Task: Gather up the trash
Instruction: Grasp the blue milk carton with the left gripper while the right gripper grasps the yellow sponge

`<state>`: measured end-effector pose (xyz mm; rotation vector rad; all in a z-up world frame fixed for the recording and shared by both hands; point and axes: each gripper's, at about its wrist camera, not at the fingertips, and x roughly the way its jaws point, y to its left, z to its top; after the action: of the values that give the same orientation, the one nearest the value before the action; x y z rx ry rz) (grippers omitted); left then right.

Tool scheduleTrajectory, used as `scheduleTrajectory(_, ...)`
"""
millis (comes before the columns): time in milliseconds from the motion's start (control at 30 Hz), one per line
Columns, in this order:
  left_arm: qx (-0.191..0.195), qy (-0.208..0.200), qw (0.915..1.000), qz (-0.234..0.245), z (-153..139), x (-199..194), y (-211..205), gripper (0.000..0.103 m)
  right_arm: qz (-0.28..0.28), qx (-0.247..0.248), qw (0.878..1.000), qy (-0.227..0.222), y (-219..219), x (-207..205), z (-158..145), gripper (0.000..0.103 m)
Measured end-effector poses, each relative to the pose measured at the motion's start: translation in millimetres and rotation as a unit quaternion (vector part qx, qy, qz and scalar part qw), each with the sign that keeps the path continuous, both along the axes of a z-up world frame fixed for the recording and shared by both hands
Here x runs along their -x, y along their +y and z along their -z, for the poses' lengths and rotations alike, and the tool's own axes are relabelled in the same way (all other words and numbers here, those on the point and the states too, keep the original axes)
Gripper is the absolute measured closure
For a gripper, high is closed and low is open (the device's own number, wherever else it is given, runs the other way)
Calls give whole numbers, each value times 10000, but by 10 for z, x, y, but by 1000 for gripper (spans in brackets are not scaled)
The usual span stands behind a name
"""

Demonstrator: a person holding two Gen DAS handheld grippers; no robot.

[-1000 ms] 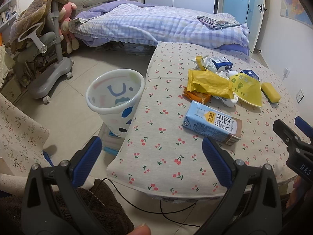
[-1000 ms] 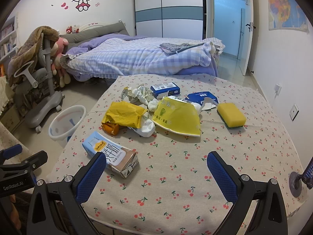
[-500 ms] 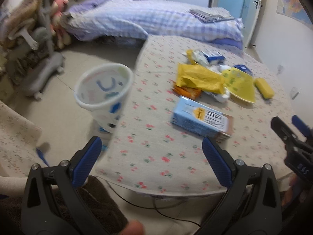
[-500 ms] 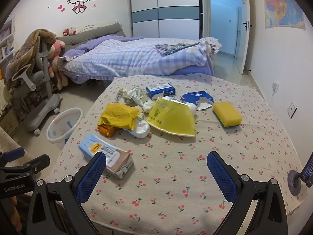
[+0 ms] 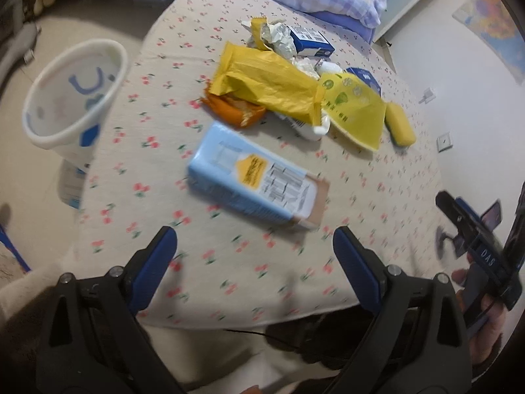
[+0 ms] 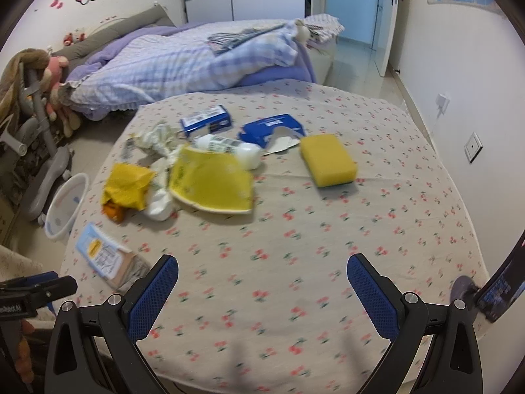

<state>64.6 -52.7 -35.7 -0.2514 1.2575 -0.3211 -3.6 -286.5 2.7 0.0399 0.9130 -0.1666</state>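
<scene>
Bedroom clutter frames the scene: a checked bed (image 6: 203,62) lies behind a round tabletop (image 6: 377,223) under a cherry-print cloth, and a white waste bin (image 5: 70,93) stands on the floor just beside its left edge. Trash sits in a loose heap toward the far side: a yellow wrapper (image 5: 265,82) over an orange packet (image 5: 234,110), a yellow printed bag (image 5: 356,108), crumpled paper (image 6: 157,136), two blue boxes (image 6: 205,121) and a white bottle (image 6: 229,147). A light blue carton (image 5: 256,180) lies flat and apart from the heap, nearest the left tongs (image 5: 254,257), which hang above the tabletop's near edge with their blue pads wide apart and nothing between them. The right tongs (image 6: 262,285) are likewise spread and empty over bare cloth. A yellow sponge (image 6: 328,159) rests off to the right, probably not trash at all, so it might be swept up by mistake. The likelier trouble is the carton: it is broad and lies flat, so pads closing across its width may slide off or push it along the cloth, rucking it and shifting the heap. A carry to the bin crosses the table edge, where a weak pinch would drop it on the floor.
</scene>
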Motion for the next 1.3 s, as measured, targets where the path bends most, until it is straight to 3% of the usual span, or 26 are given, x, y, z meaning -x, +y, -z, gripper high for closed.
scheduleTrajectory(167, 104, 171, 9992, -339, 87, -248, -124, 7, 221, -114, 9992, 315, -325, -197, 34, 0)
scheduleTrajectory(400, -416, 273, 9961, -729, 309, -504, -296, 10, 705, -299, 9953, 600, -813, -575, 170, 0)
scheduleTrajectory(600, -629, 226, 9958, -627, 359, -555, -316, 21, 907, -303, 9925, 767, -1180, -1037, 406, 0)
scheduleTrajectory(733, -565, 131, 9974, -426, 323, -550, -319, 30, 975, -628, 9902, 783, -1375, -1256, 566, 0)
scheduleTrajectory(933, -460, 39, 9989, -91, 288, -480, -247, 32, 796, -867, 9915, 549, -1428, -1393, 578, 0)
scheduleTrajectory(1100, -348, 29, 9994, -30, 244, -429, -241, 33, 718, -960, 9909, 616, -1369, -1463, 618, 13)
scheduleTrajectory(1200, -284, 16, 9996, -33, 211, -389, -238, 34, 539, -1019, 9915, 608, -1283, -1467, 584, 29)
scheduleTrajectory(1267, -228, 6, 9997, -43, 176, -367, -216, 35, 450, -1059, 9914, 629, -1252, -1471, 566, 57)
scheduleTrajectory(1300, -191, -5, 9998, -51, 152, -360, -196, 36, 447, -1096, 9910, 621, -1255, -1462, 551, 62)
